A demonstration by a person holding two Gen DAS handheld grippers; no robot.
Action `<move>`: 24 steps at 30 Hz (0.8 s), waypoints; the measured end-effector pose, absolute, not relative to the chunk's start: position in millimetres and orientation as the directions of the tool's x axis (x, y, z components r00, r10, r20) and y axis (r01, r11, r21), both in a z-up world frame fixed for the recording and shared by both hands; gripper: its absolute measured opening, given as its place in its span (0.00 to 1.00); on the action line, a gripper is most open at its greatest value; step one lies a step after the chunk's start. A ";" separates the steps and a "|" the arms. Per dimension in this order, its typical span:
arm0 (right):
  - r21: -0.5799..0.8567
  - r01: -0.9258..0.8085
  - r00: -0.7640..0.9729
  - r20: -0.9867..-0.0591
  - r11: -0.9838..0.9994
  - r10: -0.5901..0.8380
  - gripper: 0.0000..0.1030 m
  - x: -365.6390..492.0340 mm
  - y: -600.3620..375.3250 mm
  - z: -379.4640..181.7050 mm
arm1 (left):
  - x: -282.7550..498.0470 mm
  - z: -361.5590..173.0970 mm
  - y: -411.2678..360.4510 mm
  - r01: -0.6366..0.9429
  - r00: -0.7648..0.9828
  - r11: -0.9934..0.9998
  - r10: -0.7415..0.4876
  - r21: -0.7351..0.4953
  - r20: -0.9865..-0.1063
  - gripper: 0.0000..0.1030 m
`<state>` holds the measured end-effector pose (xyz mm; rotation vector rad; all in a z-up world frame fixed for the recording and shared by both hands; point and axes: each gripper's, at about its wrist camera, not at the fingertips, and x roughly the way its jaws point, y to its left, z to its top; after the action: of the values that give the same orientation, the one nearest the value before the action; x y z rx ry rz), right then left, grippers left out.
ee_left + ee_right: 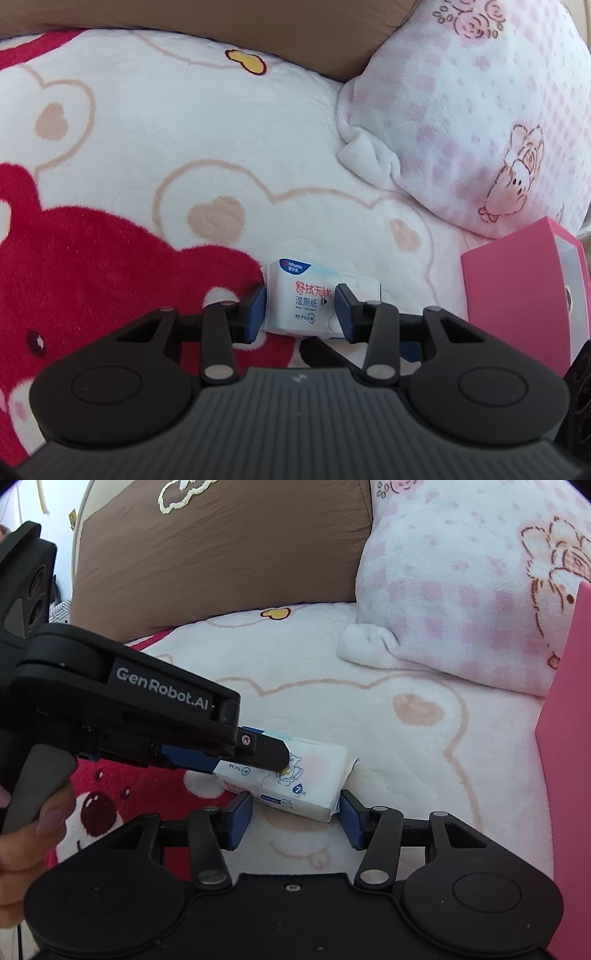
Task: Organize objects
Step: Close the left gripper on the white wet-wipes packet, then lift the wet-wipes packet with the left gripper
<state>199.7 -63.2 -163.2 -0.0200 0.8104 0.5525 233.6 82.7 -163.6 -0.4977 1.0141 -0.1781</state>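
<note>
Gripping the wipes pack (301, 299) with your left claw (301, 310), you keep it low on the bed blanket (184, 129); your right claw (295, 819) stands open around its end. Beyond, the pink box (517, 288) waits; putting away seems left.

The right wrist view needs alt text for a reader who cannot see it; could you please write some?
A small white wet-wipe pack lies on a plush bear-print blanket, gripped across its width by the left gripper while the right gripper brackets its near end. A brown pillow, a pink-and-white pillow and a pink box surround it.
</note>
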 end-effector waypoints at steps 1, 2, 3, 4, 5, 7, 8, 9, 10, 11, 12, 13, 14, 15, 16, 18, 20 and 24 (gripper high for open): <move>0.182 -0.476 0.561 -0.690 0.860 0.457 0.56 198.4 -62.5 -163.0 | 233.0 -163.2 82.6 -0.083 0.524 0.875 -0.368 -0.477 -0.768 0.38; 0.171 -0.478 0.566 -0.690 0.861 0.451 0.56 197.0 -61.5 -162.9 | 232.1 -163.1 82.8 -0.085 0.522 0.874 -0.370 -0.479 -0.768 0.38; 0.158 -0.481 0.569 -0.692 0.862 0.444 0.56 195.8 -60.3 -162.4 | 231.0 -162.6 82.9 -0.089 0.519 0.871 -0.373 -0.482 -0.769 0.38; 0.144 -0.484 0.572 -0.694 0.863 0.437 0.56 194.6 -58.9 -161.6 | 229.7 -161.7 82.6 -0.089 0.517 0.872 -0.373 -0.482 -0.770 0.38; 0.130 -0.487 0.574 -0.697 0.864 0.429 0.56 193.5 -57.1 -160.6 | 228.3 -160.6 82.3 -0.088 0.517 0.873 -0.373 -0.480 -0.771 0.38; 0.117 -0.488 0.575 -0.702 0.865 0.420 0.56 191.0 -55.9 -158.7 | 225.0 -159.0 82.4 -0.086 0.516 0.874 -0.371 -0.478 -0.772 0.38; 0.116 -0.488 0.573 -0.705 0.865 0.418 0.56 189.7 -55.7 -157.7 | 223.1 -158.3 82.7 -0.086 0.515 0.873 -0.373 -0.480 -0.772 0.38; 0.116 -0.489 0.571 -0.707 0.865 0.417 0.56 187.7 -55.8 -156.6 | 221.0 -157.5 83.1 -0.084 0.515 0.872 -0.375 -0.481 -0.771 0.38; 0.114 -0.490 0.570 -0.708 0.864 0.417 0.56 185.3 -56.1 -155.5 | 218.5 -156.7 83.2 -0.081 0.514 0.872 -0.378 -0.482 -0.770 0.38; 0.112 -0.493 0.568 -0.710 0.863 0.416 0.56 183.1 -56.4 -154.2 | 216.1 -156.0 83.4 -0.080 0.511 0.871 -0.382 -0.485 -0.770 0.38; 0.110 -0.495 0.565 -0.713 0.862 0.416 0.56 180.4 -57.0 -152.8 | 213.5 -155.2 83.5 -0.077 0.508 0.870 -0.386 -0.486 -0.770 0.38; 0.109 -0.497 0.561 -0.716 0.861 0.415 0.56 177.6 -57.5 -151.4 | 210.8 -154.3 83.4 -0.073 0.505 0.870 -0.390 -0.488 -0.770 0.37; 0.109 -0.498 0.557 -0.720 0.860 0.414 0.56 175.3 -57.8 -150.2 | 208.3 -153.1 83.1 -0.069 0.499 0.870 -0.393 -0.488 -0.772 0.37; 0.111 -0.499 0.552 -0.724 0.859 0.414 0.56 172.9 -58.6 -149.1 | 205.9 -151.4 82.5 -0.064 0.495 0.872 -0.394 -0.485 -0.774 0.37; 0.113 -0.500 0.547 -0.727 0.859 0.414 0.56 170.5 -59.3 -147.7 | 203.3 -149.7 82.0 -0.057 0.492 0.874 -0.396 -0.482 -0.776 0.37; 0.119 -0.501 0.539 -0.732 0.857 0.417 0.56 166.5 -60.4 -144.7 | 197.8 -146.0 81.3 -0.055 0.493 0.875 -0.396 -0.481 -0.775 0.37; 0.128 -0.498 0.531 -0.736 0.858 0.419 0.56 163.3 -61.2 -142.1 | 192.1 -142.8 78.6 -0.053 0.494 0.882 -0.384 -0.468 -0.780 0.37; 0.132 -0.505 0.520 -0.743 0.853 0.422 0.57 156.1 -60.8 -136.6 | 182.2 -135.2 73.0 -0.040 0.495 0.900 -0.361 -0.435 -0.791 0.37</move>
<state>156.1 -60.8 -136.6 -0.1054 0.8603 0.5572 182.2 73.0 -135.2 -0.4285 1.0432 -0.2019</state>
